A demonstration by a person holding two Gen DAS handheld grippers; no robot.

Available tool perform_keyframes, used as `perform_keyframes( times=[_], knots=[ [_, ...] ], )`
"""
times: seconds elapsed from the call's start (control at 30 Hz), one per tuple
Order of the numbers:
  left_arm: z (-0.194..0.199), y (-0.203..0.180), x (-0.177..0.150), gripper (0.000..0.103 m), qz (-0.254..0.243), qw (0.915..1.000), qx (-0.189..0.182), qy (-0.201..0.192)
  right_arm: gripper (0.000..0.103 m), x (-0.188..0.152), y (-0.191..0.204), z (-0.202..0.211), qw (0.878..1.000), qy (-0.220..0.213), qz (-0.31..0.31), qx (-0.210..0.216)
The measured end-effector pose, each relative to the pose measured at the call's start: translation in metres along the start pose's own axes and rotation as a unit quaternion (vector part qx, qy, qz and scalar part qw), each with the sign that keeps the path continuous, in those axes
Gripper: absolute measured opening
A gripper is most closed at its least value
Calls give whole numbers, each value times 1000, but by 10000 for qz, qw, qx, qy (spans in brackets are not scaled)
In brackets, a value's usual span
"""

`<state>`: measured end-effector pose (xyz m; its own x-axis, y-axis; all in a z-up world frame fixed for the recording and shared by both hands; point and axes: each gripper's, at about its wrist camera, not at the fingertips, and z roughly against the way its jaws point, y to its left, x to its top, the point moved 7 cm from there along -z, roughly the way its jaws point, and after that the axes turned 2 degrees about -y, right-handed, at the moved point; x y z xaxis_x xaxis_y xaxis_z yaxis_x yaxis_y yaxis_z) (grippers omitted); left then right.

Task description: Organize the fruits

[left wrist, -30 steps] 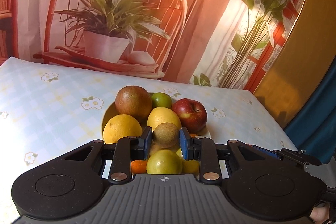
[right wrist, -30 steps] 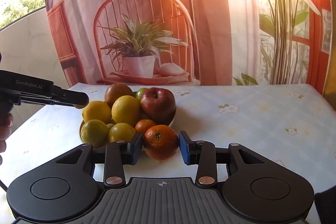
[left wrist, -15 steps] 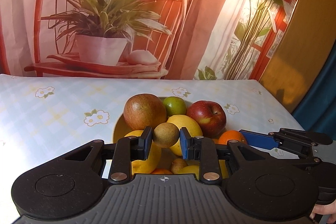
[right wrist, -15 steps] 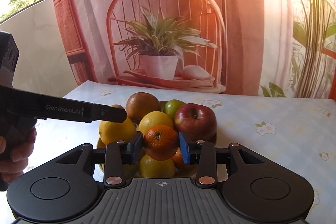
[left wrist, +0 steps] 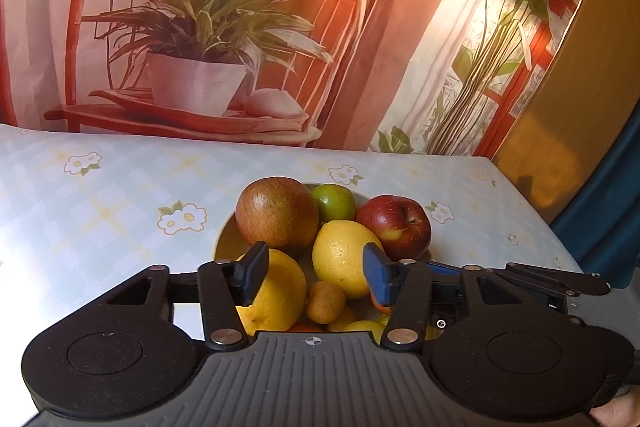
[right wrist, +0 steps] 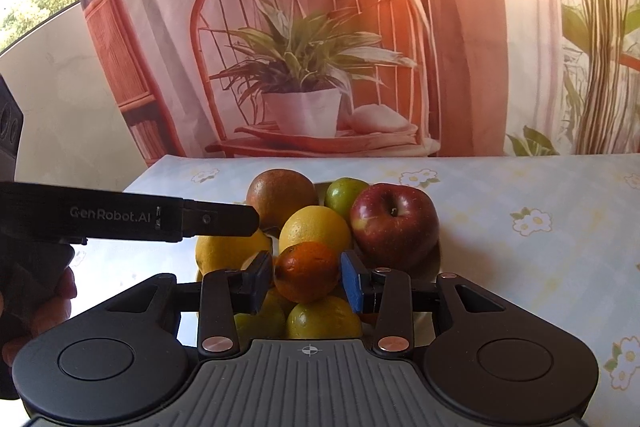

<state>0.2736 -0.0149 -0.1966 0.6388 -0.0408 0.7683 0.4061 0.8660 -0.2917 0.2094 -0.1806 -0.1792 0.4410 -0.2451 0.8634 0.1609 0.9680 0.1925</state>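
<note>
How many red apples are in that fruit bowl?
1. The apple sits at the bowl's back right, beside the lime. Others could be hidden underneath.

One apple (right wrist: 394, 221), one lime (right wrist: 344, 191) (one bowl (left wrist: 226, 235)).

Two fisheye views, each mounted on a handheld gripper and looking forward along its fingers, tilted down at a flowered tablecloth (left wrist: 120, 211). The left wrist camera sits close over a bowl of fruit (left wrist: 224, 239), facing a printed backdrop (left wrist: 224, 27) at 12 o'clock. The right wrist camera is equally near, with the left gripper (right wrist: 224, 223) entering at 9 o'clock. Both views share the bowl, a red apple (left wrist: 394, 223) (right wrist: 394, 223) and the backdrop.
</note>
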Motion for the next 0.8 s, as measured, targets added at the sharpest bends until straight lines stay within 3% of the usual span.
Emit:
perform_keyframes(
  times=[0.13, 0.4, 0.5, 0.53, 0.63, 0.8],
  knots=[
    [15, 3, 5, 75, 342, 9993, -35, -125, 37, -1, 4, 13, 9996, -55, 249, -155],
    [58, 9, 6, 77, 562, 9963, 292, -582, 48, -7, 6, 51, 9976, -244, 469, -441],
    [76, 9, 4, 76, 508, 9952, 432, -714, 64, -6, 7, 69, 9973, -279, 404, -552],
    [82, 9, 5, 77, 453, 9949, 465, -774, 76, -5, 9, 76, 9971, -322, 390, -567],
    [104, 6, 7, 78, 334, 9938, 479, -945, 94, 7, 16, 108, 9951, -677, 378, -614],
    [147, -5, 15, 95, 194, 9899, 721, -1203, 103, 27, 29, 151, 9923, -825, 500, -777]
  ],
)
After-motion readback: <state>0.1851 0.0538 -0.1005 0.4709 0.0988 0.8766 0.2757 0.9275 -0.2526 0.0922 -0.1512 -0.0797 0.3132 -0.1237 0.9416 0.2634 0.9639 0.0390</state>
